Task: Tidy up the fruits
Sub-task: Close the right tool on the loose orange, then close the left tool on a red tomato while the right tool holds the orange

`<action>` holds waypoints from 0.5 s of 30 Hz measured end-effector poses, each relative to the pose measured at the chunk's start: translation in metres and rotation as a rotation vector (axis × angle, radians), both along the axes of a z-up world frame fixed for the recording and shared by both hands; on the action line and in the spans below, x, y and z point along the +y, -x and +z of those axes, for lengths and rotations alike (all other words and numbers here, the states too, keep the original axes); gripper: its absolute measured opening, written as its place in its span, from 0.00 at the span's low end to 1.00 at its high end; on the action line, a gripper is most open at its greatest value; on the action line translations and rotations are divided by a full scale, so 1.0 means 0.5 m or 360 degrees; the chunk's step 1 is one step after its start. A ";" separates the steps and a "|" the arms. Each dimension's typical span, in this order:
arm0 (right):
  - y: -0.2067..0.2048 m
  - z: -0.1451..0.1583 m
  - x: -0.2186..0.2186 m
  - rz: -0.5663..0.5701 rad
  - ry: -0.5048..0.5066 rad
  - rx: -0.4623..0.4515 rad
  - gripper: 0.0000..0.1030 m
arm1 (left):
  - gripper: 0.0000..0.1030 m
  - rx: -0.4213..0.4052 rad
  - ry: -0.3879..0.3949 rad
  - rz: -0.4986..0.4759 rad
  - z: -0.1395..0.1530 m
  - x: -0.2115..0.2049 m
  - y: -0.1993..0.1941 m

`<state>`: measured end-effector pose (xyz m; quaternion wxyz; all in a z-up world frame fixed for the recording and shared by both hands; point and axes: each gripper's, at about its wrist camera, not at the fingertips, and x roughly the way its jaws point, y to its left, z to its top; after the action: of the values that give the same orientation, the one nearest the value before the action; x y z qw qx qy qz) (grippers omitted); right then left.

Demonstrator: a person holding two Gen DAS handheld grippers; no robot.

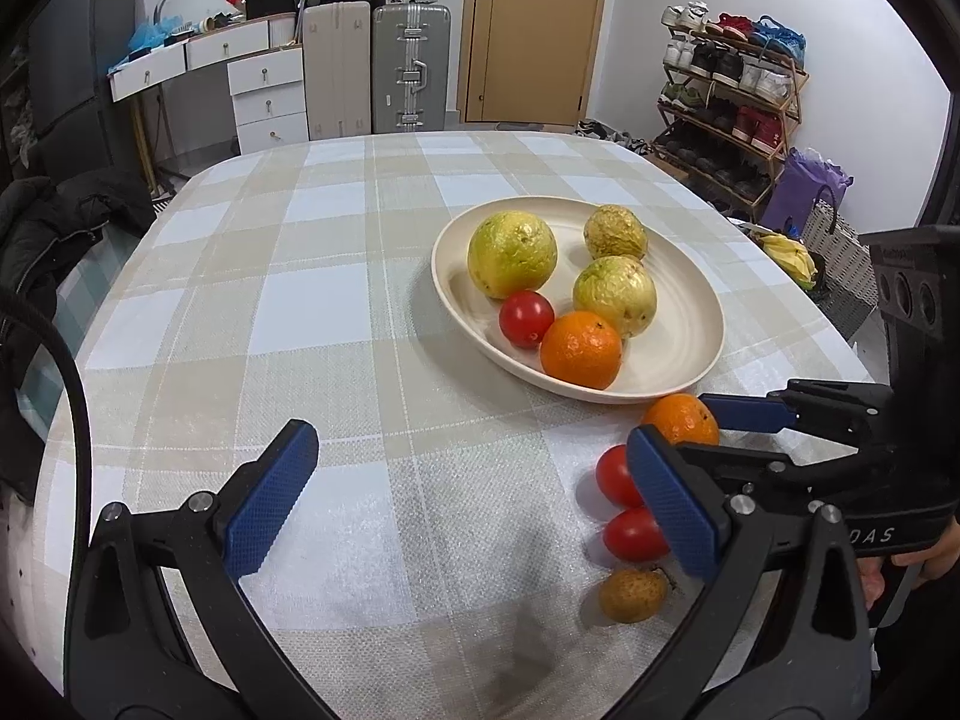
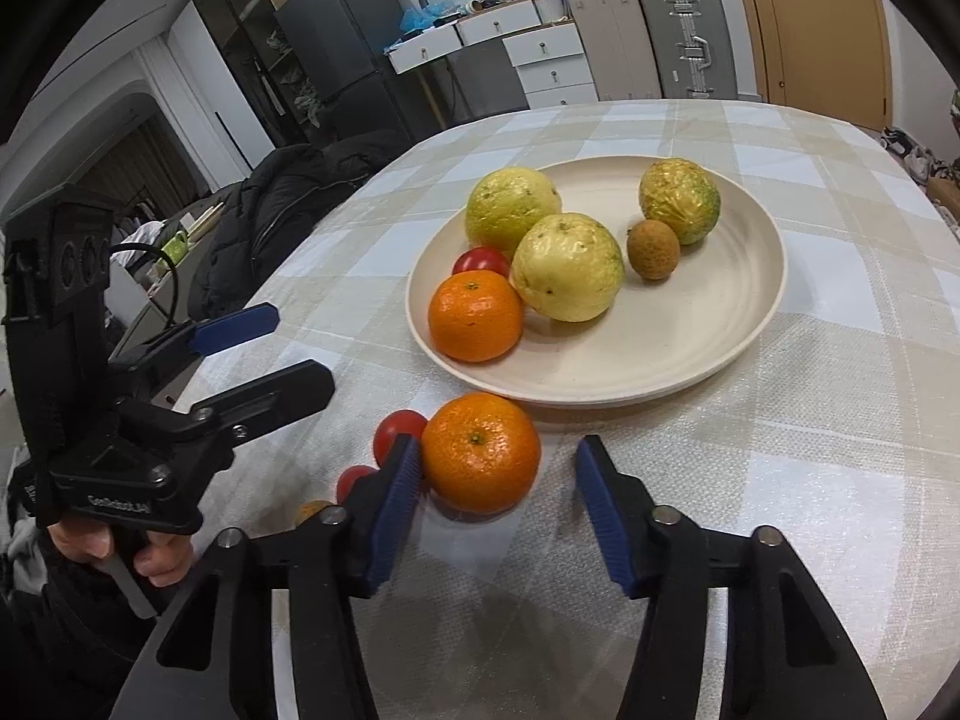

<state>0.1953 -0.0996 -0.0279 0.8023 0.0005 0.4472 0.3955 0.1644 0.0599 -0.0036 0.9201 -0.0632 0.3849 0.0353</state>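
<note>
A cream plate [image 1: 678, 354] [image 2: 732, 312] on the checked tablecloth holds three yellow-green fruits [image 1: 512, 254] [image 2: 567, 267], an orange [image 1: 581, 350] [image 2: 475, 315], a red tomato [image 1: 526, 318] [image 2: 480, 261] and a small brown fruit [image 2: 653, 249]. In front of the plate lie a loose orange [image 2: 480, 451] [image 1: 681, 417], two tomatoes [image 1: 615, 476] [image 2: 396, 433] and a small brown fruit [image 1: 633, 594]. My right gripper [image 2: 495, 468] is open, its fingers on either side of the loose orange, the left one touching it. My left gripper [image 1: 474, 468] is open and empty over bare cloth.
The round table [image 1: 300, 300] has edges on all sides. A black jacket [image 1: 54, 228] lies on a chair at the left. Suitcases [image 1: 411, 69], drawers and a shoe rack [image 1: 732, 96] stand behind the table.
</note>
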 end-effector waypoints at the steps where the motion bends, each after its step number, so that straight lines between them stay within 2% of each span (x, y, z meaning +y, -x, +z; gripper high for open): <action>1: 0.002 0.001 0.001 0.0011 -0.0008 0.0004 0.44 | 1.00 0.0003 0.0003 0.0001 -0.001 0.001 -0.001; 5: 0.005 0.003 0.001 0.0010 -0.0003 -0.0019 0.40 | 1.00 0.0007 0.0003 0.0006 -0.005 0.003 -0.004; 15: 0.012 0.035 -0.013 0.0012 -0.0018 -0.0100 0.39 | 1.00 0.0034 0.0023 -0.0040 -0.021 -0.011 -0.008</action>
<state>0.1895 -0.1061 -0.0105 0.8143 -0.0092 0.4196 0.4009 0.1684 0.0546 -0.0139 0.9158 -0.0646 0.3958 0.0216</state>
